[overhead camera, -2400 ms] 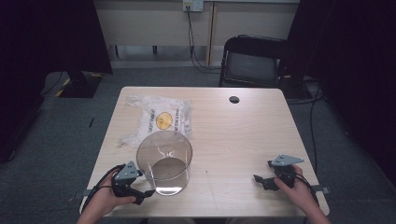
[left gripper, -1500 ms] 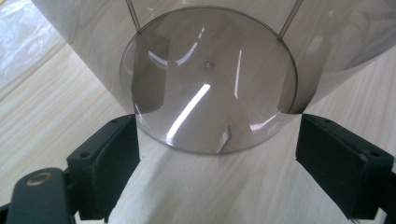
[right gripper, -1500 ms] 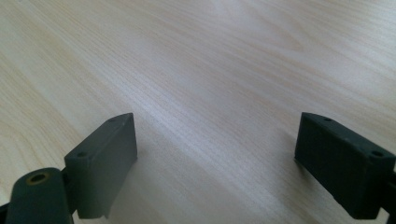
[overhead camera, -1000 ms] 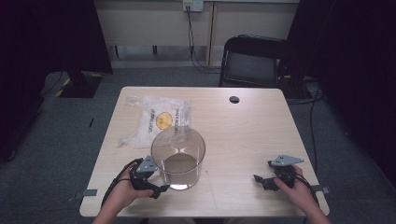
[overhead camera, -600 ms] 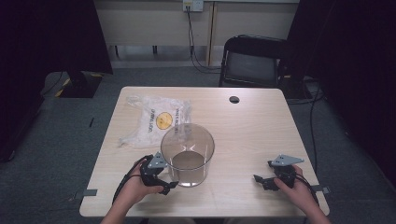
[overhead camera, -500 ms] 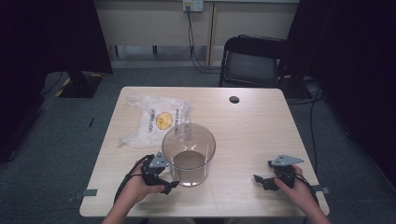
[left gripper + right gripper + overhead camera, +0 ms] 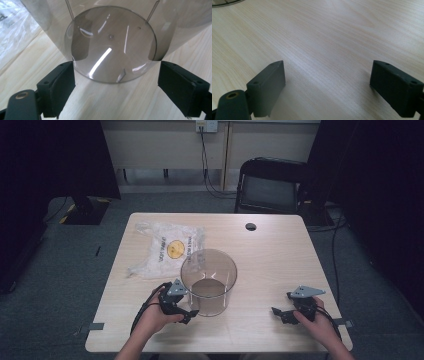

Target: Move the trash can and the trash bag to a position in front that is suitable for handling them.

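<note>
- Worktop [image 7: 270, 265]: pale wood, carries everything listed.
- Plastic bag [image 7: 167, 247]: crumpled, far-left, just behind the container.
- Clear container [image 7: 208, 281]: upright near the front edge, left of centre.
- Left tool [image 7: 116, 83]: released, jaws flanking the container's base without visible grip; step judged as positioning, next a squeeze.
- Right tool [image 7: 328, 82]: released, idle over bare wood, well apart.

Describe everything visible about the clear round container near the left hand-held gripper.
The clear container is a tall, open-topped cylinder of smoky transparent plastic with a flat round base, empty as far as can be seen. It stands upright on the wooden table, at the corner of a crinkled plastic bag. The left hand-held gripper is open, its jaws flanking the base at both sides; contact is unclear.
</note>
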A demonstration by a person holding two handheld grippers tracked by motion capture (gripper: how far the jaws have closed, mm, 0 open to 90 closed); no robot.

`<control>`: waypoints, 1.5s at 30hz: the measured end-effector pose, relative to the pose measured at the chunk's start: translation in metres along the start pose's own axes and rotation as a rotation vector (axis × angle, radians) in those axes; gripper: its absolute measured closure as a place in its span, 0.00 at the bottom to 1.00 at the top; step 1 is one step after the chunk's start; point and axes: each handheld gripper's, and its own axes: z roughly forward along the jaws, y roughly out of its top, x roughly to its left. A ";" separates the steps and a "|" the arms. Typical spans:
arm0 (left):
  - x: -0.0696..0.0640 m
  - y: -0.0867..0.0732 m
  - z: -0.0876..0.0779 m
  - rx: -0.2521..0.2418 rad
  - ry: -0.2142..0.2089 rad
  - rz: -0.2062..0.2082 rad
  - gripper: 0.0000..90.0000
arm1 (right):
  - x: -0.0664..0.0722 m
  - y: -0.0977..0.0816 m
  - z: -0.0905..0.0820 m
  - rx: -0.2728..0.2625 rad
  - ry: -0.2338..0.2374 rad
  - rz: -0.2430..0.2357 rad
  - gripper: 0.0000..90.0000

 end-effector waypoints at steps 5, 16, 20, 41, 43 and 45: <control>-0.001 0.007 0.006 0.000 -0.003 0.008 0.16 | 0.000 0.000 0.000 0.000 0.000 0.000 0.13; 0.000 0.015 0.012 -0.006 -0.012 0.006 0.16 | 0.000 0.000 0.000 0.000 0.000 0.000 0.13; 0.001 0.019 0.014 -0.011 -0.016 0.000 0.16 | 0.000 0.000 0.000 0.000 0.000 0.000 0.13; 0.000 0.031 0.023 -0.031 -0.023 -0.014 0.16 | 0.000 0.000 0.000 0.000 0.001 0.000 0.13; 0.000 0.033 0.024 -0.032 -0.020 -0.013 0.16 | 0.000 0.000 0.000 0.000 0.001 0.001 0.13; 0.000 0.034 0.026 -0.031 -0.018 -0.015 0.16 | 0.000 0.000 0.000 0.000 0.001 0.000 0.13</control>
